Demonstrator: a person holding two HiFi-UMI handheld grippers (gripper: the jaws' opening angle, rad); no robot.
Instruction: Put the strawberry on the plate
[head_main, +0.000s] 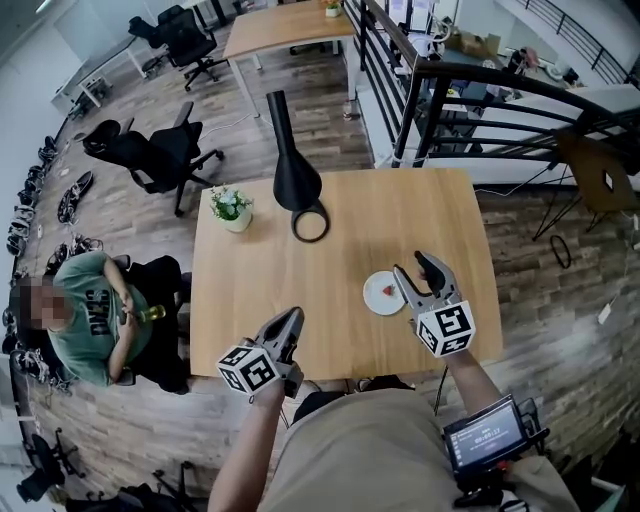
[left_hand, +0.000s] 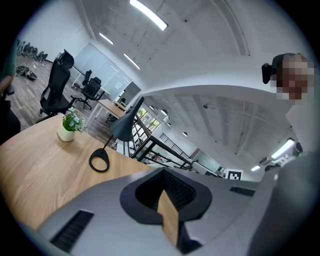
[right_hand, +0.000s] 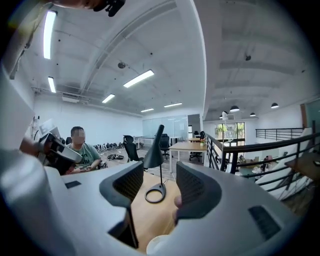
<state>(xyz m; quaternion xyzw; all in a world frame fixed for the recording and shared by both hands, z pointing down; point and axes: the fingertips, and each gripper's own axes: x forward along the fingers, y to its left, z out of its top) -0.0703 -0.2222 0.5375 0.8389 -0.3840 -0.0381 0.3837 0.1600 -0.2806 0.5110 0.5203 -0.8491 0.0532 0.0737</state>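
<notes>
We see the strawberry (head_main: 389, 290) already on the plate (head_main: 377, 303). Right gripper (head_main: 412, 268) jaws apart, empty, just beside the rim. Left gripper (head_main: 291, 320) closed on nothing. Risk: a careless retreat could clip the plate and roll the strawberry off.

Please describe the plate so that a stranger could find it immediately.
On the light wooden table, look at its right half. The small round white plate lies there; unlike the black desk lamp and the white-potted green plant, it holds a red strawberry.

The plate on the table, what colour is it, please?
The plate is white; the head view shows it best.
</notes>
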